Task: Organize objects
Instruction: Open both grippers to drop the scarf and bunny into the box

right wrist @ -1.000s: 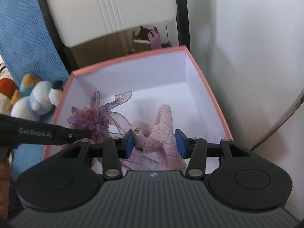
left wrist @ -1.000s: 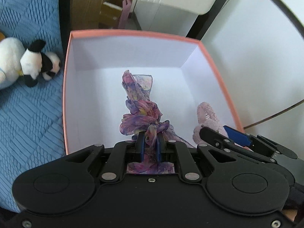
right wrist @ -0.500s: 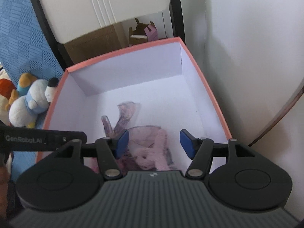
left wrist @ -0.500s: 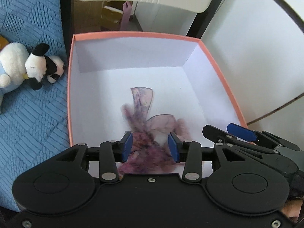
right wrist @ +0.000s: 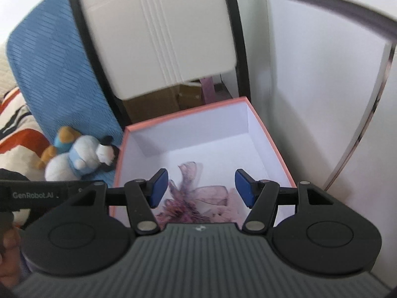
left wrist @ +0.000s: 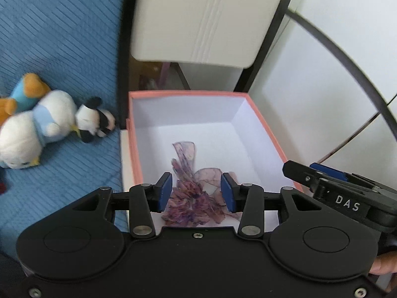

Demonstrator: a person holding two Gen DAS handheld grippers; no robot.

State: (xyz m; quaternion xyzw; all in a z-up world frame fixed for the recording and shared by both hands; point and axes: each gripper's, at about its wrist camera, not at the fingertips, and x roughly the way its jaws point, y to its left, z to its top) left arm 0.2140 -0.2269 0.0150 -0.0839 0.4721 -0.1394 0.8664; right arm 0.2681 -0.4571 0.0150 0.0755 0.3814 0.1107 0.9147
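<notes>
Left of the box [left wrist: 134,149] lies blue bedding [left wrist: 62,49] carrying a plush duck [left wrist: 34,129] and a plush panda [left wrist: 95,120] near the box's left rim. The box stands open-topped, its pink rim unobstructed; a white chair back [left wrist: 206,17] rises behind its far edge, and a white wall [right wrist: 322,74] flanks its right side.

Left gripper [left wrist: 196,190]: fingers [left wrist: 165,191] parted to a moderate gap after just opening, holding nothing, clear above the box. The purple scarf [left wrist: 191,193] lies on the box floor below that gap.

Right gripper [right wrist: 201,187]: fingers [right wrist: 244,190] parted wider after just opening, empty. A pink plush [right wrist: 232,211], partly hidden, lies beside the scarf on its right.
</notes>
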